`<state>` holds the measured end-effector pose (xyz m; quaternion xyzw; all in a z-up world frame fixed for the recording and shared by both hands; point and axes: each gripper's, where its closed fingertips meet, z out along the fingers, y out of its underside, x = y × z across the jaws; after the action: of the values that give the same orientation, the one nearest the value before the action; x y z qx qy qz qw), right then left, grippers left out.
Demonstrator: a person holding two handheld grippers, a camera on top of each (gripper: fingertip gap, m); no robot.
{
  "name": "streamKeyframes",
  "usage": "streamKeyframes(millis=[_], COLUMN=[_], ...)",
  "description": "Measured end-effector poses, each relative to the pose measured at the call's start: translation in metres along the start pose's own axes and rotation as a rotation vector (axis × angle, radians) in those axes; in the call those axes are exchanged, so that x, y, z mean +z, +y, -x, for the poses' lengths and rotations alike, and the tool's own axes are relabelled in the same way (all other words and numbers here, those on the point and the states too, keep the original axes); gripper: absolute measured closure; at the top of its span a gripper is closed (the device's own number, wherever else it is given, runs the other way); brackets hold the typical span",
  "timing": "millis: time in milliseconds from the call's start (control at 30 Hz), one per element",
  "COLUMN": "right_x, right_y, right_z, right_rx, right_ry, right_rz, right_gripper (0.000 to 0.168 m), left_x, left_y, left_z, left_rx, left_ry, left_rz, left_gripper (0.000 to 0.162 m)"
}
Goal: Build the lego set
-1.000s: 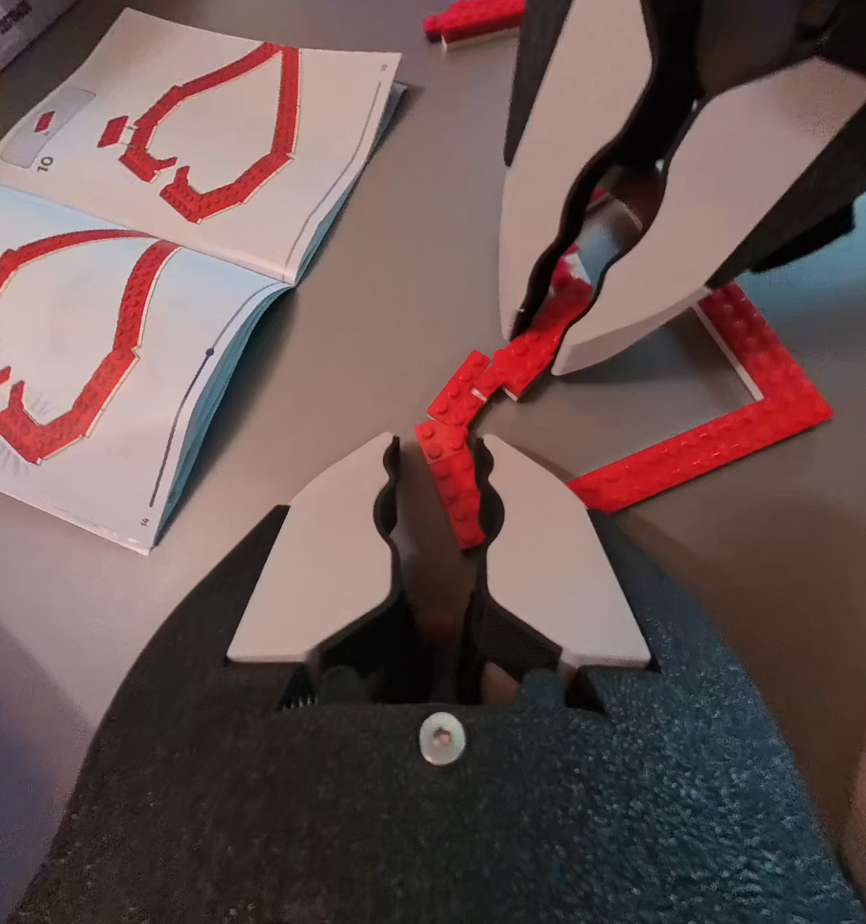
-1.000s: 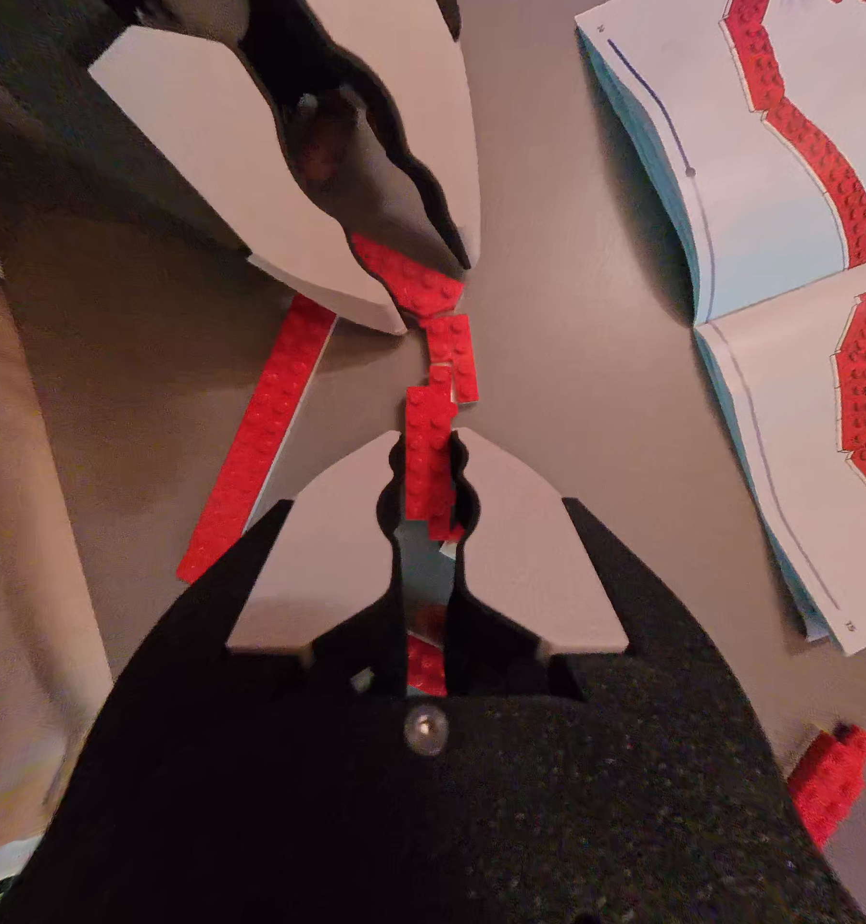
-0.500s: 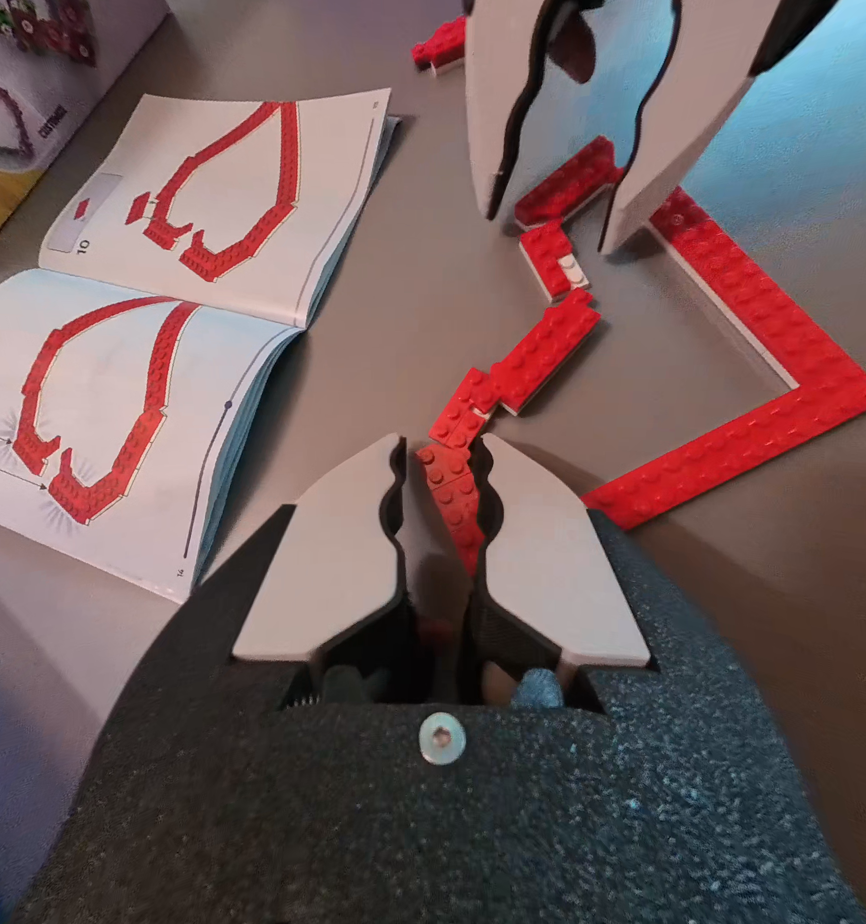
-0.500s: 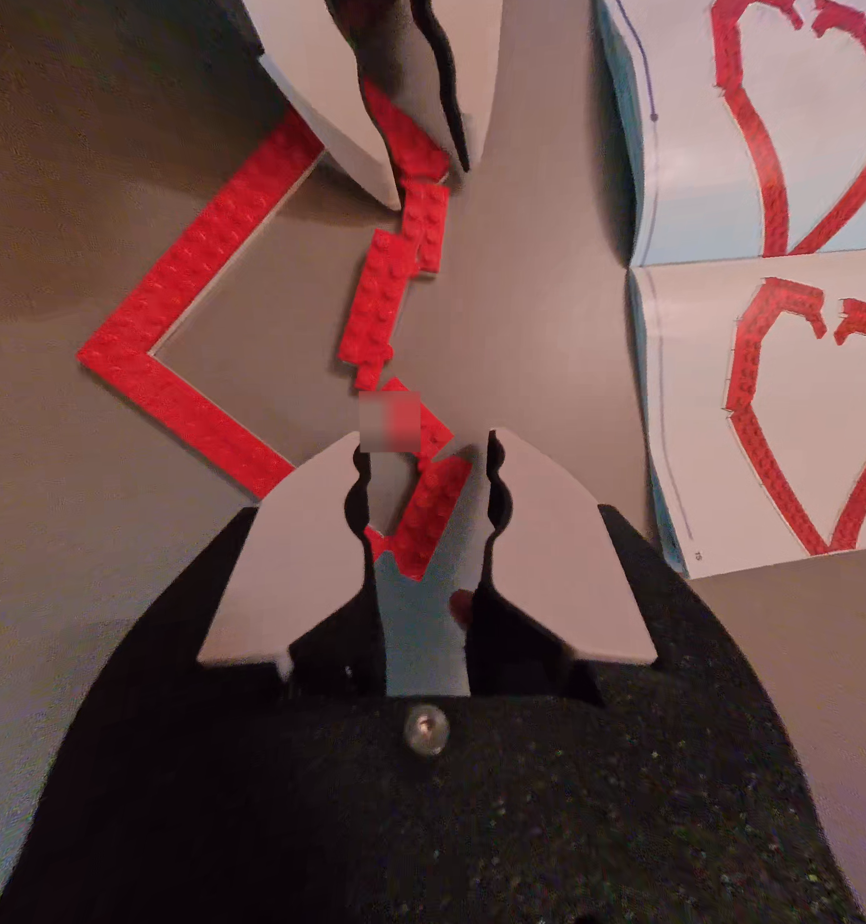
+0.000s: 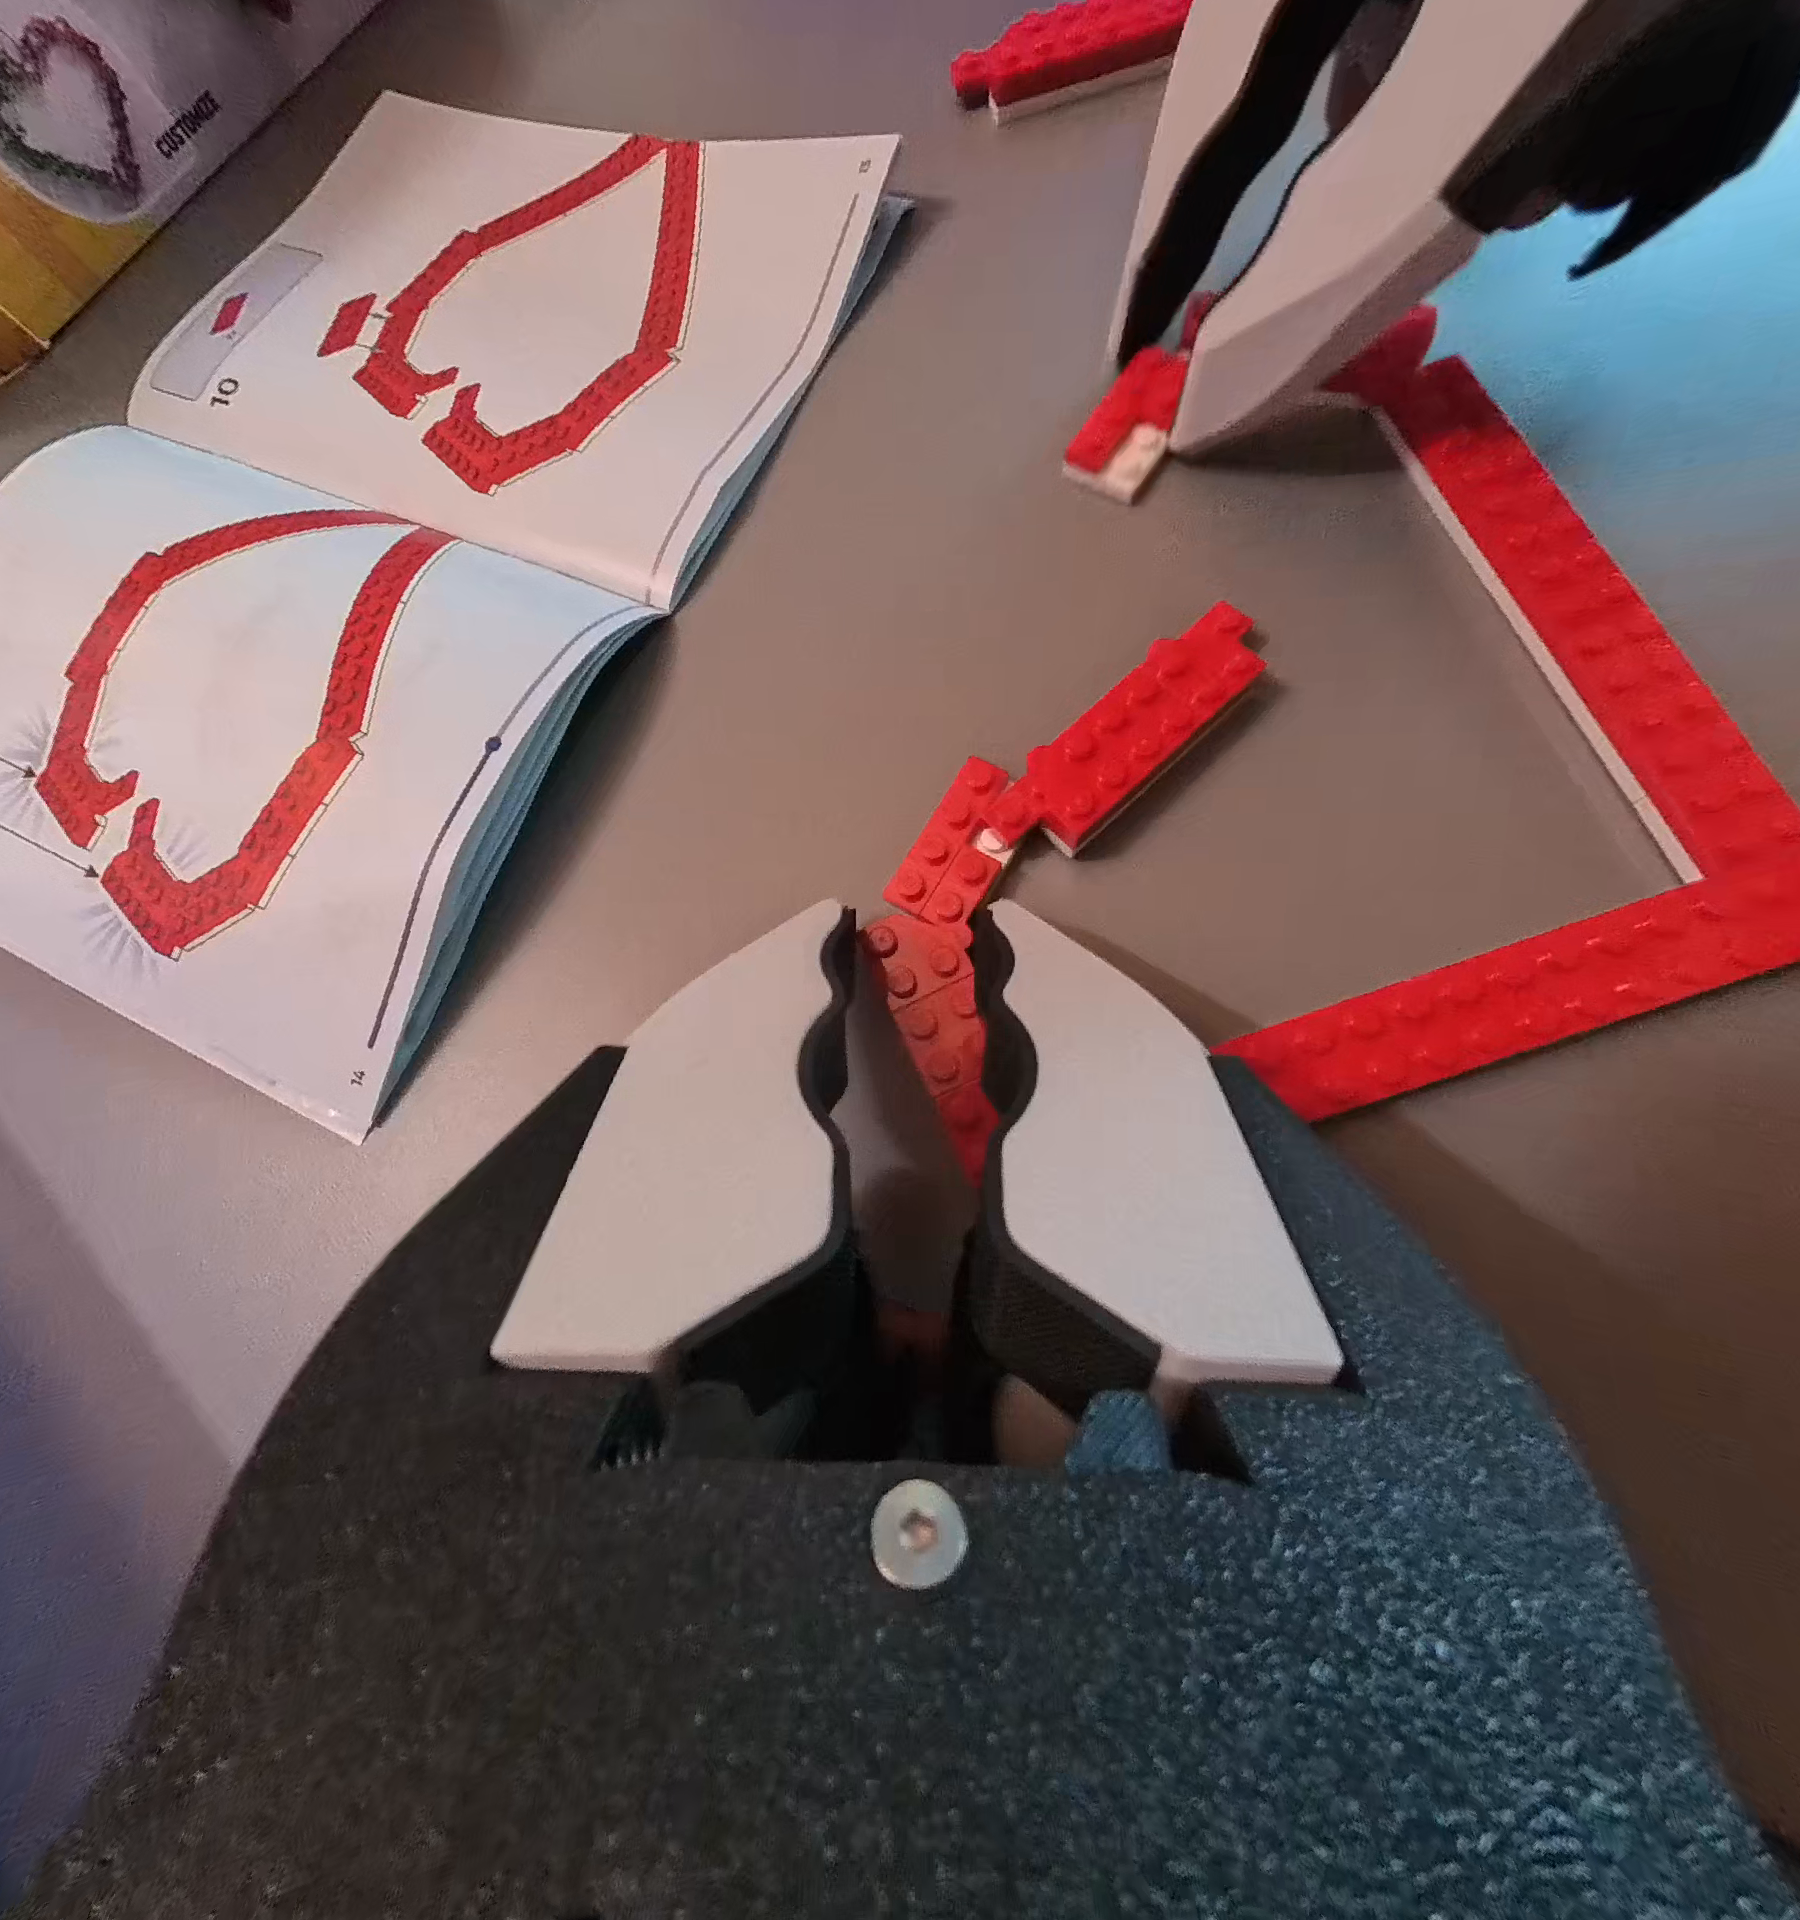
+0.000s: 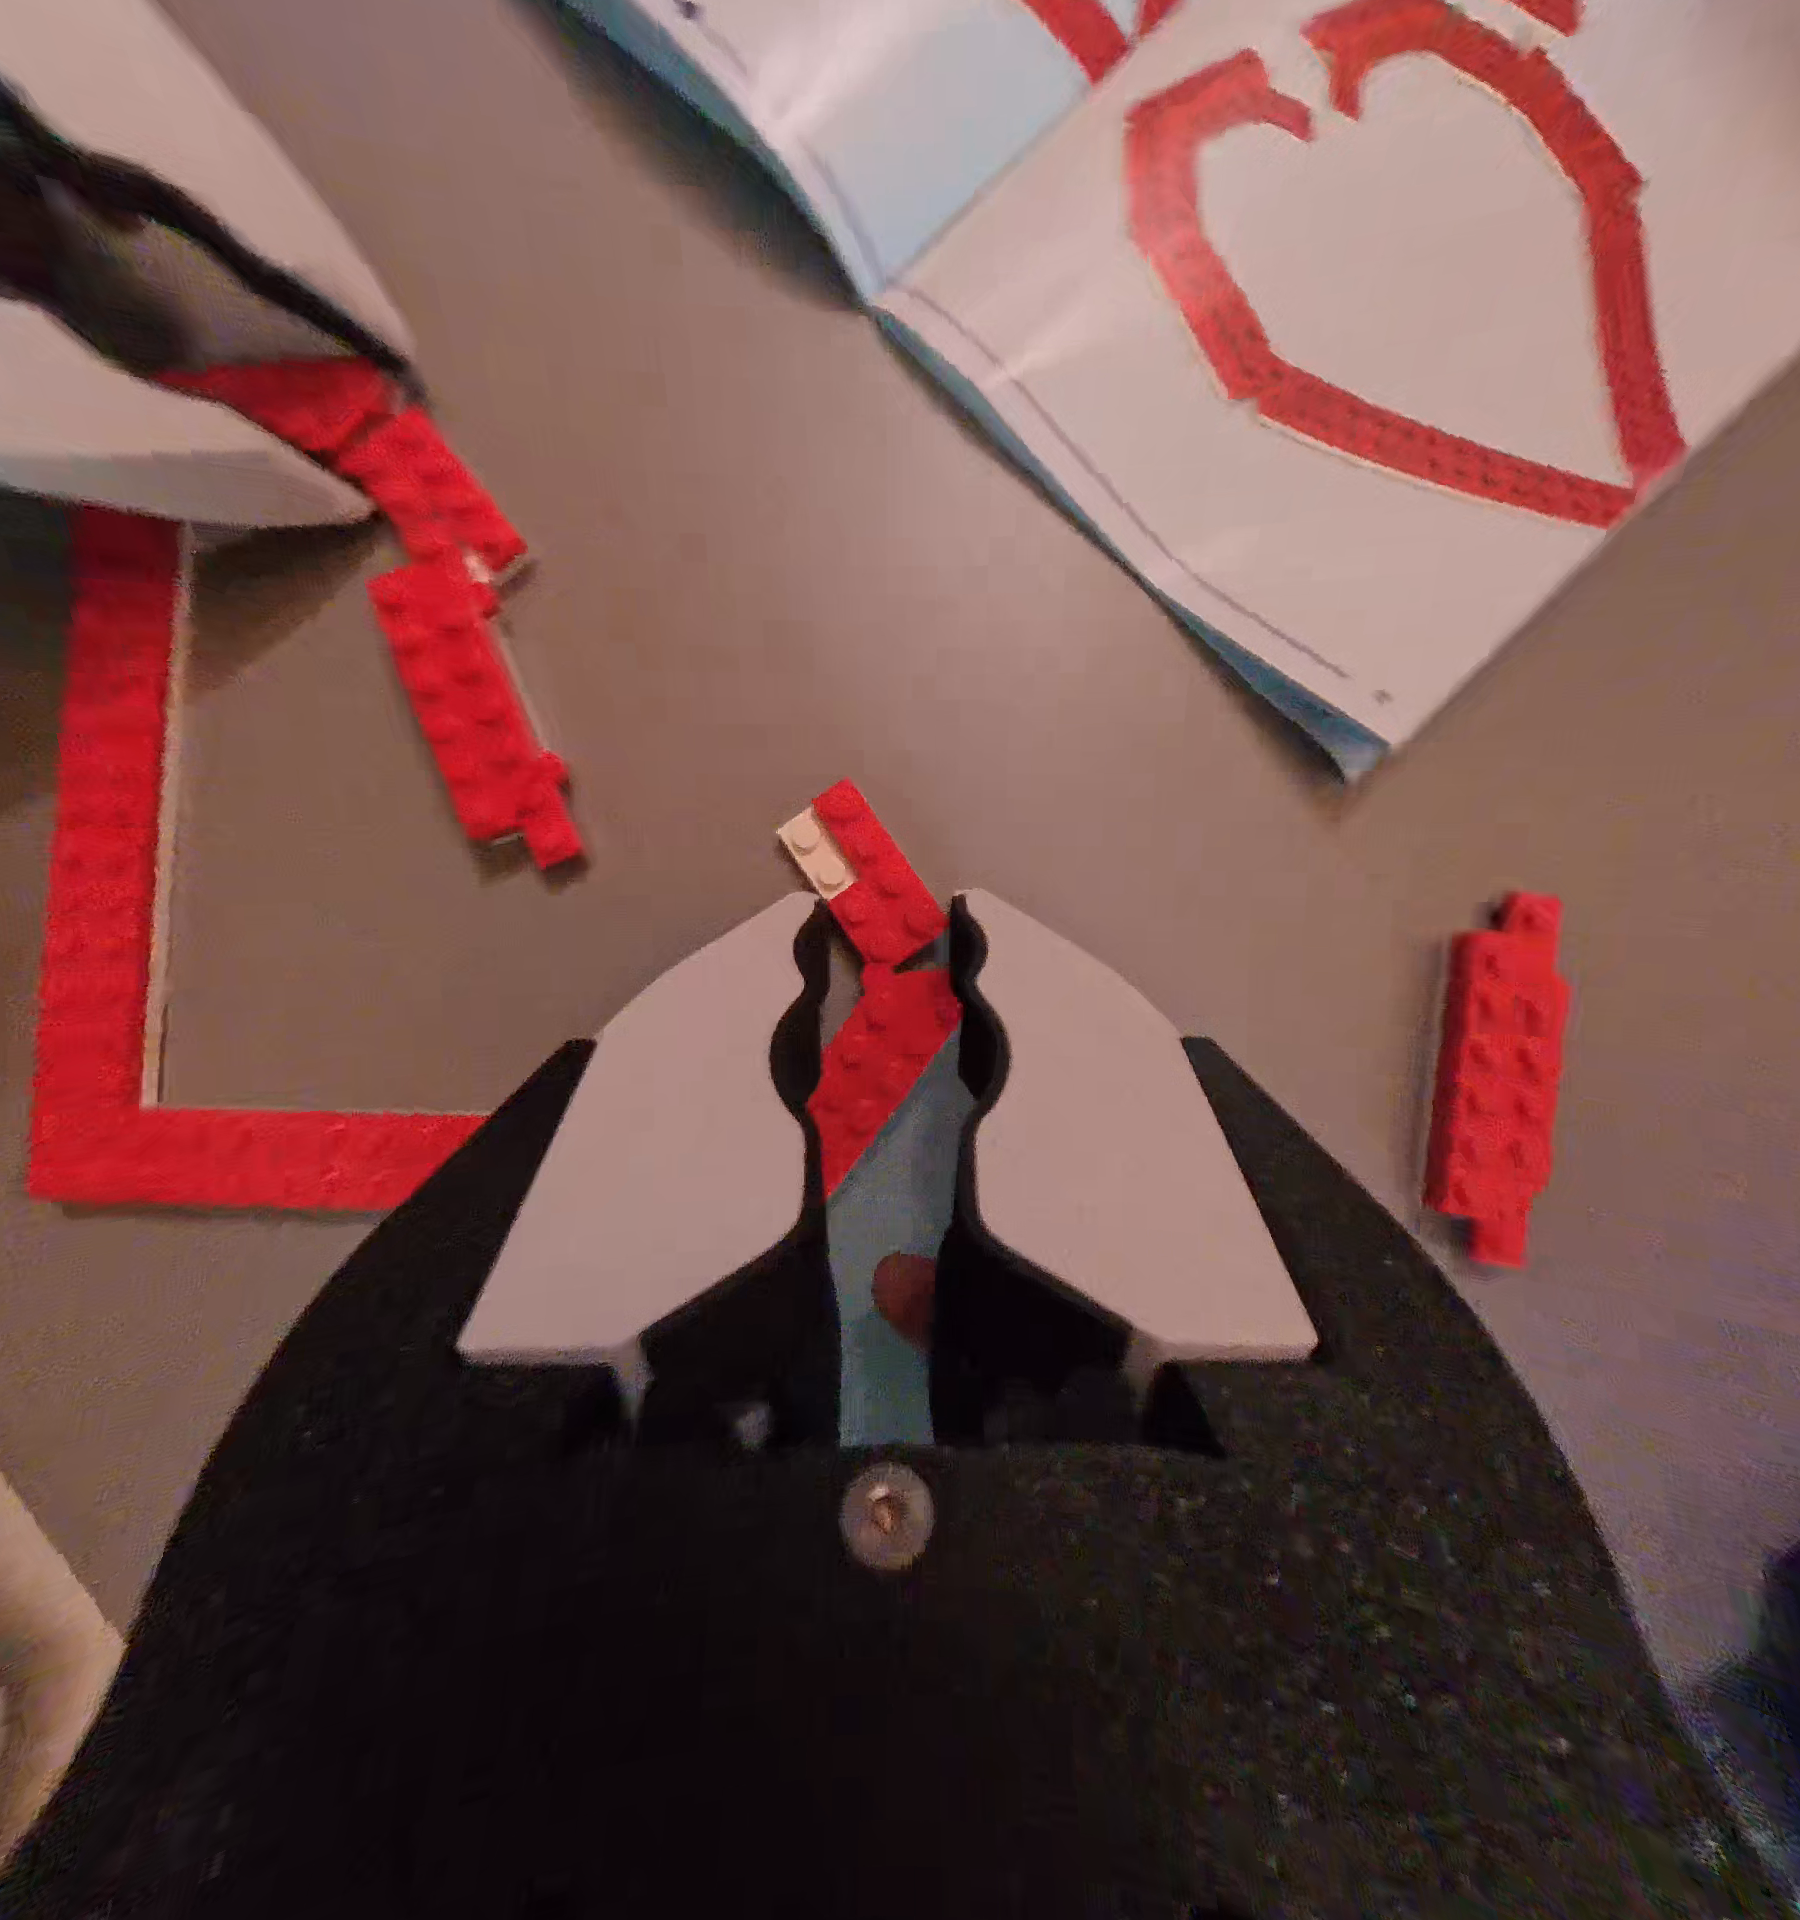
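Red brick chain [image 5: 1104, 769] on the table [image 5: 875, 644], near end pinched in the left gripper [image 5: 917, 925]. Right gripper [image 6: 880, 904], nearly closed, clamps a short red strip w/ white piece [image 6: 875, 883]. L-shaped frame [image 5: 1623, 748] beside; booklet [image 5: 376, 540] open to the left.

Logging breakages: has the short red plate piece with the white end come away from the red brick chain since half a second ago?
Yes. The short red plate piece with the white end now sits apart from the red brick chain, further toward the open instruction booklet's far edge, pinched in the right gripper.
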<state>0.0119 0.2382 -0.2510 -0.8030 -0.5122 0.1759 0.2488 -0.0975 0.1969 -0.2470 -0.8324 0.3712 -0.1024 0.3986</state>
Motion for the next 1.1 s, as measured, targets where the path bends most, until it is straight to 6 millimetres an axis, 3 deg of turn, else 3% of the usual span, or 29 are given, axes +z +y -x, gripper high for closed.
streamKeyframes(millis=[33, 167, 267, 367, 467, 533, 633, 800, 1100], right_x=[-0.002, -0.002, -0.005, -0.004, 0.009, 0.021, 0.022, 0.025, 0.026], right_y=[0.002, 0.003, -0.007, -0.032, -0.035, -0.03, -0.039, -0.041, -0.042], right_z=[-0.009, -0.011, -0.007, 0.044, 0.075, 0.073, 0.076, 0.074, 0.072], right_rx=[0.051, 0.096, -0.071, -0.308, -0.382, -0.435, -0.532, -0.712, -0.775], right_ry=[0.05, 0.085, 0.114, -0.118, -0.282, -0.26, -0.255, -0.297, -0.344], right_rz=[0.007, 0.021, 0.019, -0.099, -0.091, -0.047, -0.109, -0.064, 0.001], right_gripper=[0.146, 0.146, 0.121, 0.127, 0.129, 0.129, 0.151, 0.152, 0.152], left_x=[0.0, 0.0, 0.0, 0.0, 0.0, 0.0, 0.0, 0.0, 0.0], left_y=[0.0, 0.0, 0.0, 0.0, 0.0, 0.0, 0.0, 0.001, 0.002], left_z=[0.0, 0.002, 0.001, 0.001, 0.0, 0.0, -0.001, -0.001, -0.001], left_rx=[-0.01, -0.05, -0.031, -0.034, -0.022, -0.02, -0.026, -0.027, -0.051], left_ry=[-0.005, -0.039, -0.043, -0.027, -0.006, 0.008, 0.024, 0.054, 0.094], left_rz=[0.002, 0.008, 0.003, 0.001, -0.002, -0.002, -0.002, -0.002, 0.003], left_gripper=[0.14, 0.14, 0.14, 0.14, 0.14, 0.14, 0.14, 0.14, 0.139])
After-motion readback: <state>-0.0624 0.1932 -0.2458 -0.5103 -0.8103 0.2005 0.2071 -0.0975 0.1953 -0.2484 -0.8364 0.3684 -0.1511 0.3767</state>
